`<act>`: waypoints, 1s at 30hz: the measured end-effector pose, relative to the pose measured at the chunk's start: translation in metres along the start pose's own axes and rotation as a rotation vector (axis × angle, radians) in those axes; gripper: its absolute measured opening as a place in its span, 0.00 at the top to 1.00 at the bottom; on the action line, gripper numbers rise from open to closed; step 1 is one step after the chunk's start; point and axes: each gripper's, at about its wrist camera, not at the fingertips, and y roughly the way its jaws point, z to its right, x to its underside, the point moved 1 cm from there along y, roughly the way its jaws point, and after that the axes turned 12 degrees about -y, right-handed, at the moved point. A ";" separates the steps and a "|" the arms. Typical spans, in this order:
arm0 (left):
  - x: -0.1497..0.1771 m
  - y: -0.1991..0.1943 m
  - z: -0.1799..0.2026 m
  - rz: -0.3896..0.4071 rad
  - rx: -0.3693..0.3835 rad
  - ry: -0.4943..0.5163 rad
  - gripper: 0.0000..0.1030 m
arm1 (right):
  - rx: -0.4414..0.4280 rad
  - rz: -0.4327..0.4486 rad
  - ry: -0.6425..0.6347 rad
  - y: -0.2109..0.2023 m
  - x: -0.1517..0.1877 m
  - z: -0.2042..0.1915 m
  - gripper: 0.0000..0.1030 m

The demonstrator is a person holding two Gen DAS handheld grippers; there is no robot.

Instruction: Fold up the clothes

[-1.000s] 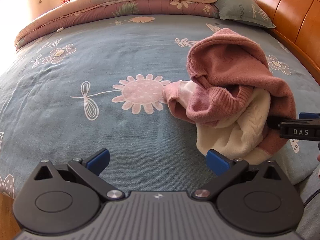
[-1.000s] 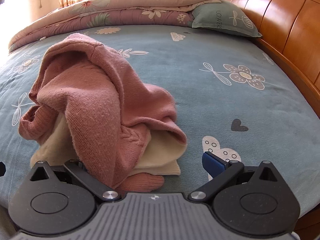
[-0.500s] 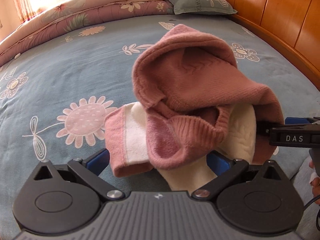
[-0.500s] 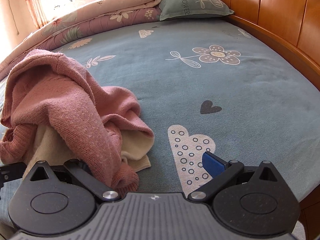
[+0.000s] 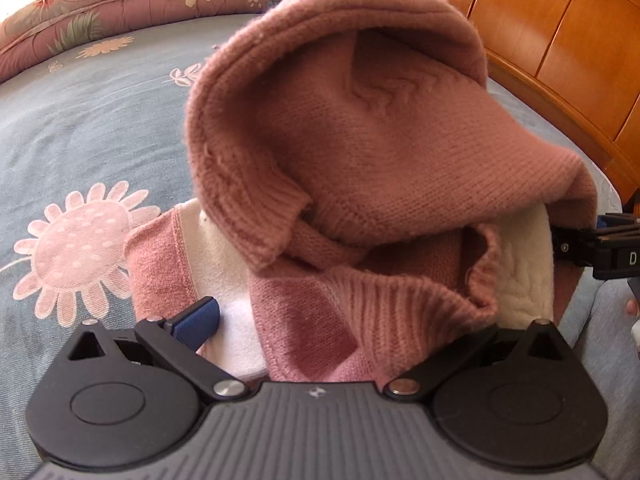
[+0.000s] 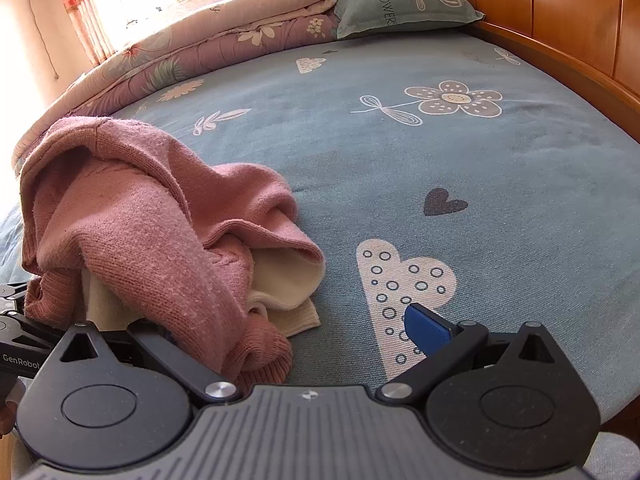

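A crumpled pink and cream knit sweater (image 5: 360,152) lies heaped on the blue flowered bed sheet (image 5: 88,128). My left gripper (image 5: 320,332) is open, its jaws wide around the sweater's near ribbed edge; the right fingertip is hidden under the knit. In the right wrist view the sweater (image 6: 132,224) lies at the left. My right gripper (image 6: 288,332) is open, and the sweater's pink cuff lies between its jaws, covering the left finger. The right gripper also shows at the right edge of the left wrist view (image 5: 600,244).
A folded floral quilt (image 6: 208,40) and a green pillow (image 6: 400,4) lie at the far end of the bed. A wooden headboard (image 6: 560,12) runs along the right side. The bed's near edge is just below both grippers.
My left gripper has moved forward and right, so the sweater now fills its view and lies between its jaws. My right gripper has shifted a little right, staying open.
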 end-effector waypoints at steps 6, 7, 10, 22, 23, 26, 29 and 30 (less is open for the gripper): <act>-0.004 -0.021 0.007 0.005 -0.060 0.026 0.01 | 0.036 0.049 -0.133 -0.017 -0.009 -0.020 0.00; -0.003 -0.027 0.007 0.014 -0.059 0.031 0.01 | 0.034 0.064 -0.154 -0.022 -0.011 -0.025 0.00; 0.000 -0.041 0.004 0.036 -0.051 0.023 0.01 | 0.013 0.111 -0.210 -0.037 -0.021 -0.041 0.00; 0.009 -0.074 -0.030 0.121 -0.029 -0.041 0.01 | 0.142 0.130 -0.526 -0.014 -0.055 -0.102 0.00; 0.008 -0.076 -0.033 0.126 -0.027 -0.046 0.01 | 0.157 0.138 -0.507 -0.014 -0.060 -0.097 0.00; 0.003 -0.076 -0.035 0.136 -0.013 -0.059 0.01 | 0.230 0.141 -0.441 -0.007 -0.068 -0.074 0.00; -0.001 -0.075 -0.035 0.148 0.013 -0.065 0.01 | 0.288 0.128 -0.327 -0.001 -0.071 -0.041 0.00; -0.003 -0.075 -0.034 0.153 0.025 -0.063 0.01 | 0.304 0.116 -0.285 0.001 -0.070 -0.030 0.00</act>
